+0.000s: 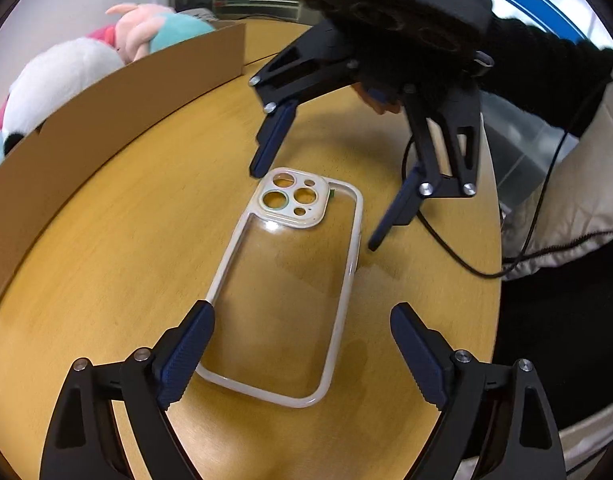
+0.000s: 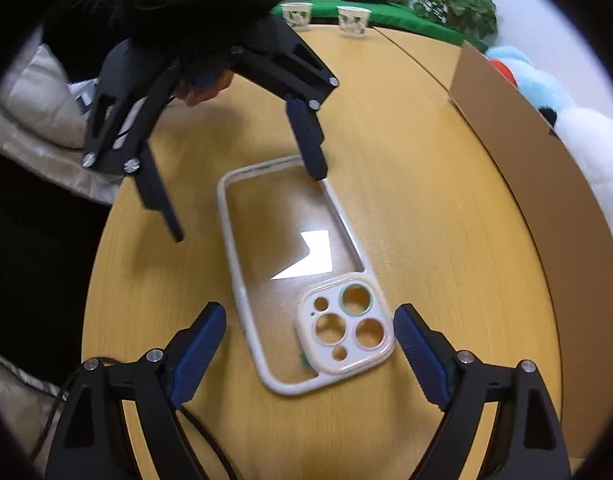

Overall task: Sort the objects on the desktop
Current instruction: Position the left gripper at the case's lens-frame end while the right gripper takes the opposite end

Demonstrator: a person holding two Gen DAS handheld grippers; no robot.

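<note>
I am looking down my left gripper (image 1: 302,350) and its jaws are standing wide apart, holding nothing. The phone case (image 1: 294,280) is lying flat on the table (image 1: 106,240) between them: its plain end is reaching in between my fingertips, and the left pad seems to be touching or almost touching the case's rim, while the right pad is standing clear of it. From the other side, my right gripper (image 2: 308,350) is likewise spread and empty, with the camera-cutout end of the case sitting between its pads, nearer the right one, touching neither as far as I can tell.

So I am judging the sorting as barely begun for this item: the case is not lifted, not gripped, and both grippers are merely flanking it from opposite ends. A closing and a carry are what remain.

Farther out, a cardboard box (image 1: 118,120) is standing along the table's edge, with plush toys (image 1: 66,76) behind its wall. Beyond that, two paper cups (image 2: 352,20) and some green plants (image 2: 454,4) are sitting at the far side.
</note>
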